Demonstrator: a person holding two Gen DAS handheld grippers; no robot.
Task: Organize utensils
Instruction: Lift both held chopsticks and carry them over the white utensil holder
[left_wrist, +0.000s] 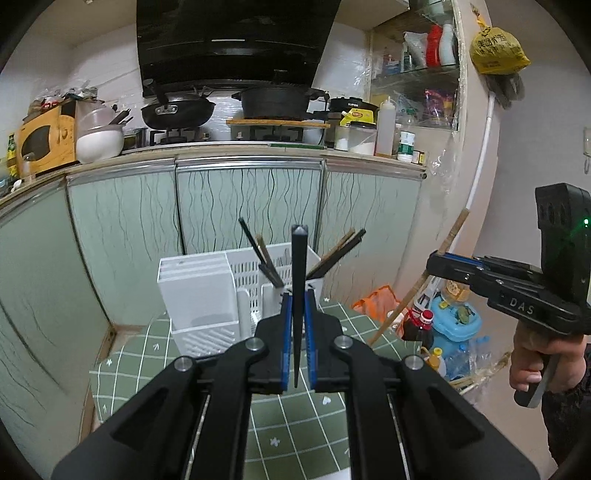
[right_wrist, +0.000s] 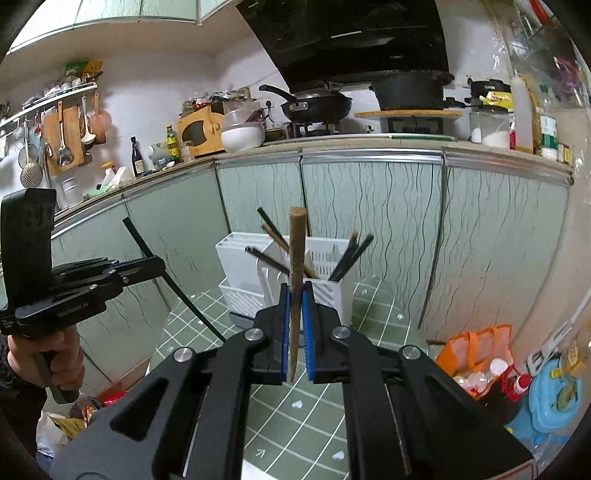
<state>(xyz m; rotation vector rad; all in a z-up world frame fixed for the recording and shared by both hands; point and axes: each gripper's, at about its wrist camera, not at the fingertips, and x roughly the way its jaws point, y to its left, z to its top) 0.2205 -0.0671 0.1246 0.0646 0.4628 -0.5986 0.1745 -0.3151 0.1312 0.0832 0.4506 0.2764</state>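
1. Two handheld grippers were raised side by side above a table covered in a green tiled cloth, both aimed toward the pale green cabinet doors under the kitchen counter.
2. Set on that cloth, a white utensil caddy stood ahead of both grippers; several dark and wooden chopsticks leaned out of its slotted basket section at different angles.
3. Held level, the left gripper was gripped from below by the left hand, fingers wrapped around the handle, seen in the right wrist view.
4. Likewise level, the right gripper was carried by the right hand, which closed around its handle at the edge of the left wrist view.
5. Pinched between the left gripper's blue pads, a black chopstick stood nearly upright, its squared top rising in front of the caddy.
6. Clamped between the right gripper's blue pads, a brown wooden chopstick also stood close to upright, its blunt end uppermost and its narrow tip hanging below the pads.
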